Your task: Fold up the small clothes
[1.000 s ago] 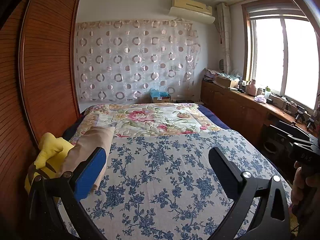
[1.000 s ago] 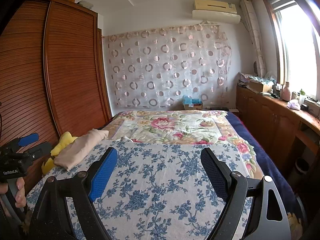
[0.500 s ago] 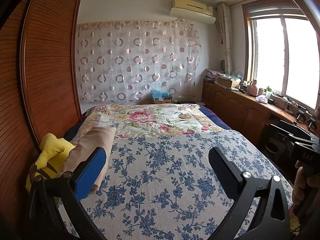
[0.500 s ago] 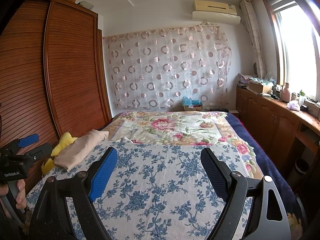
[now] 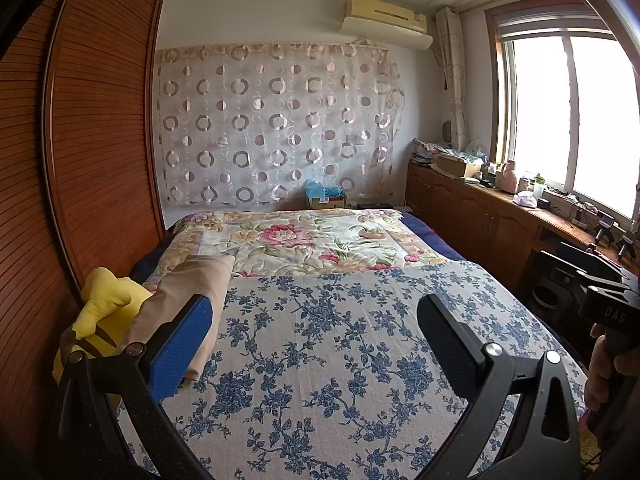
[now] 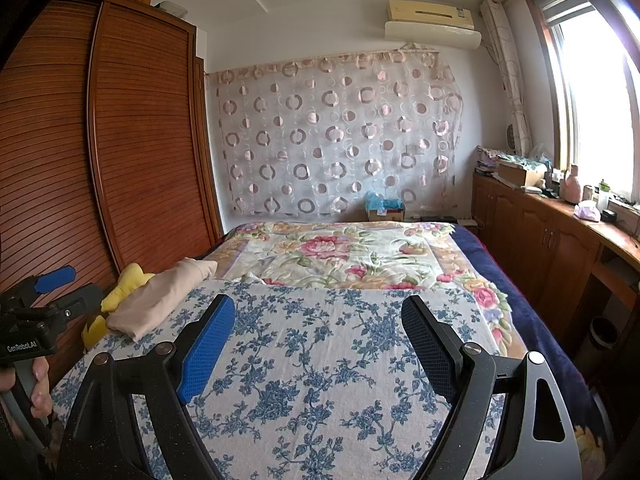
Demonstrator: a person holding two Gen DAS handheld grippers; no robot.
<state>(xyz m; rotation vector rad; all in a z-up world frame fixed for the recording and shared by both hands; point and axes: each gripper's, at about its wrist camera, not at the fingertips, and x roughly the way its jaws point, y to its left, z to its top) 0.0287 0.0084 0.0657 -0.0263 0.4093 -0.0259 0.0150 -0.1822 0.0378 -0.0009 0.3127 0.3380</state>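
A beige garment [image 5: 188,300] lies bunched on the left edge of the bed, on top of a yellow garment [image 5: 106,308]. Both also show in the right wrist view, the beige one [image 6: 160,298] and the yellow one [image 6: 126,284]. My left gripper [image 5: 314,332] is open and empty above the blue floral sheet [image 5: 320,340], with the beige garment just behind its left finger. My right gripper [image 6: 318,336] is open and empty over the middle of the sheet, to the right of the garments. The left gripper's body [image 6: 36,320] shows at the left edge of the right wrist view.
A pink floral quilt [image 5: 304,240] covers the far half of the bed. A wooden wardrobe [image 6: 100,160] stands close along the left side. A wooden cabinet [image 6: 560,232] with clutter runs under the window on the right. A dark bin [image 6: 604,332] sits by the bed's right side.
Both grippers stay open and nearly still. The views have tilted up very slightly.
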